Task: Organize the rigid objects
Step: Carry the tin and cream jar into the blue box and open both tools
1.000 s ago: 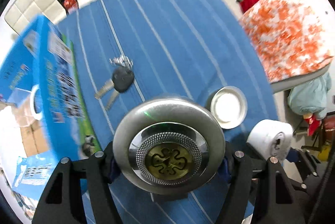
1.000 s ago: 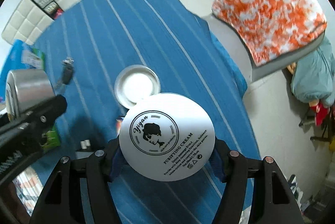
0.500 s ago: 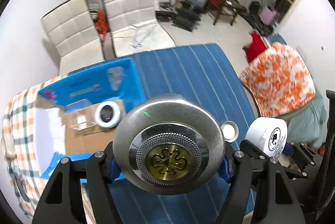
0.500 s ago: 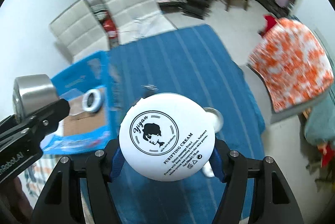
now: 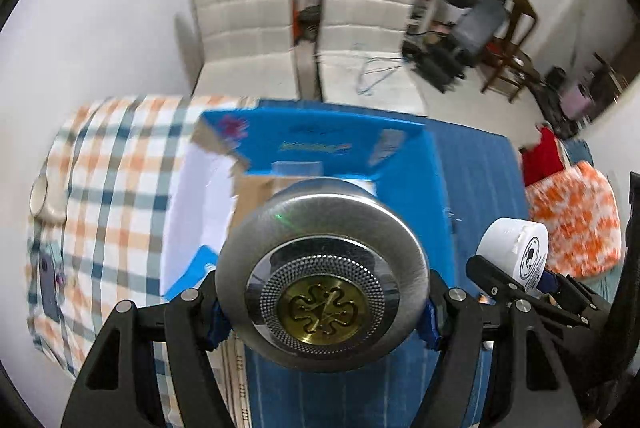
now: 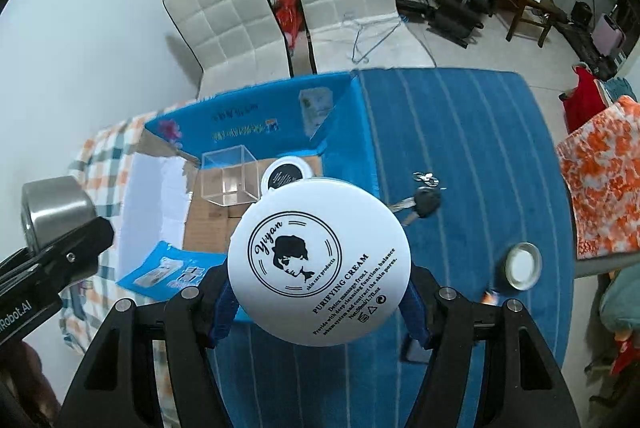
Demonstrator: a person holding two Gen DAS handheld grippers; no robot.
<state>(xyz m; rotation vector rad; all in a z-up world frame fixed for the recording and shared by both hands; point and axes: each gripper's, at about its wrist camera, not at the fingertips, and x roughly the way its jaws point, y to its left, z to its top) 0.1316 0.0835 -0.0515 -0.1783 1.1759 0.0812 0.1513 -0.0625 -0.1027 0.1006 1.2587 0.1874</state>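
My left gripper (image 5: pixel 322 308) is shut on a round silver metal tin (image 5: pixel 322 276) with a gold emblem, held high over the open blue cardboard box (image 5: pixel 344 143). The tin also shows at the left of the right wrist view (image 6: pixel 56 214). My right gripper (image 6: pixel 318 292) is shut on a white cream jar (image 6: pixel 319 268) printed "PURIFYING CREAM", held above the box's right edge; the jar also shows in the left wrist view (image 5: pixel 514 254). In the box (image 6: pixel 248 123) lie a clear plastic cube (image 6: pixel 228 175) and a white-rimmed black lid (image 6: pixel 285 173).
A car key with ring (image 6: pixel 424 201) and a small round white lid (image 6: pixel 522 266) lie on the blue striped cloth (image 6: pixel 472 131). A plaid cloth (image 5: pixel 108 179) lies left of the box. White chairs (image 6: pixel 280 15) and gym gear stand behind, an orange-patterned cushion (image 6: pixel 600 183) at right.
Both grippers have risen and tilted up from close over the blue cloth, so the box and room came into view. The left gripper has shifted over the box. Both keep their objects.
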